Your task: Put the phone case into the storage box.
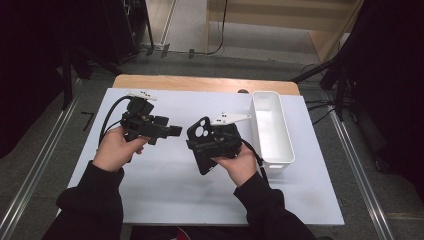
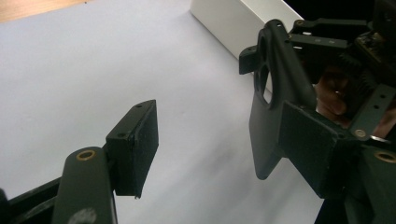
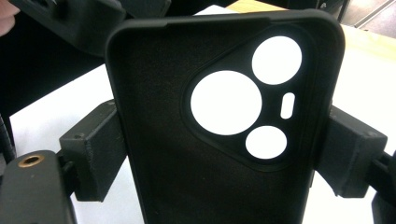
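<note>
Phone case (image 3: 219, 126) sits pinched in right gripper (image 1: 216, 142); left gripper (image 1: 167, 131) spread beside it, white bin (image 1: 272, 130) nearby.

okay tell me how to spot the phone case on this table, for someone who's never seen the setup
Start at the white sheet covering the table, then find the long white bin on its right side. Just left of the bin, the right claw grips a black phone case; its round camera cutouts set it apart from the black claws.

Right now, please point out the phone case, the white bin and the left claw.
phone case (image 3: 187, 154): right gripper view, on its inner back wall.
white bin (image 1: 280, 150): high view, on its right side wall.
left claw (image 1: 172, 131): high view, between its open fingertips.
</note>
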### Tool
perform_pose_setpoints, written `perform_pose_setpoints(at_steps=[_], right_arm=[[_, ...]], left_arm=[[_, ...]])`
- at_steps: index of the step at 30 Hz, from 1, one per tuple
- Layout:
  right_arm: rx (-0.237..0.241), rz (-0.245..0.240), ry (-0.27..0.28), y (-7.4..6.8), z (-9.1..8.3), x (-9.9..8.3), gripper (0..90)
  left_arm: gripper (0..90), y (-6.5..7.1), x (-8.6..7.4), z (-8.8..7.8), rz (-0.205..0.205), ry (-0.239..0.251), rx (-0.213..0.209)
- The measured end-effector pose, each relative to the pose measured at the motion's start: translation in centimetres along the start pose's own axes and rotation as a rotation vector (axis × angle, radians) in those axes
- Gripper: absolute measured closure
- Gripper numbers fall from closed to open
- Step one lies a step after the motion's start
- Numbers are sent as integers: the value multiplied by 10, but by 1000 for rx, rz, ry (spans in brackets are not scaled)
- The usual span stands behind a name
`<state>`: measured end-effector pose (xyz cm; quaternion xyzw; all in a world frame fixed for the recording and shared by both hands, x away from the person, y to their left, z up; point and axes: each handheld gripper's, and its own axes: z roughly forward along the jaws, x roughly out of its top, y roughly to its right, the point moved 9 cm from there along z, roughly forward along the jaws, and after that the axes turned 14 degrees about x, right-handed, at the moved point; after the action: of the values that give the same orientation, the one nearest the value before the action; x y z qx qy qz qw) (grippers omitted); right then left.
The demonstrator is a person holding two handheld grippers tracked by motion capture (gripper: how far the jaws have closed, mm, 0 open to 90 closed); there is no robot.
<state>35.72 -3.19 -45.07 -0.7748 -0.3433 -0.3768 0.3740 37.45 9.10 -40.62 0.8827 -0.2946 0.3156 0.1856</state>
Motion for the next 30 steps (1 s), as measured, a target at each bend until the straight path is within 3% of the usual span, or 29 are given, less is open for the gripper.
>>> perform_pose_setpoints(at_steps=[5, 8, 13, 18, 23, 30], right_arm=[[11, -12, 2, 1, -6, 2, 120], [25, -14, 1, 2, -8, 4, 120], [42, -22, -17, 1, -12, 5, 120], [76, -17, -17, 2, -16, 6, 120], [96, -21, -23, 2, -19, 6, 119], [120, -23, -38, 4, -25, 7, 119]], left_arm=[[226, 2, -6, 4, 56, -10, -39], [228, 1, -10, 7, 86, -15, -34], [230, 1, -14, 9, 124, 5, -71], [230, 1, -17, 11, 159, 30, -69], [225, 4, -22, 16, 200, 21, -72], [187, 6, -29, 20, 200, 28, -90]])
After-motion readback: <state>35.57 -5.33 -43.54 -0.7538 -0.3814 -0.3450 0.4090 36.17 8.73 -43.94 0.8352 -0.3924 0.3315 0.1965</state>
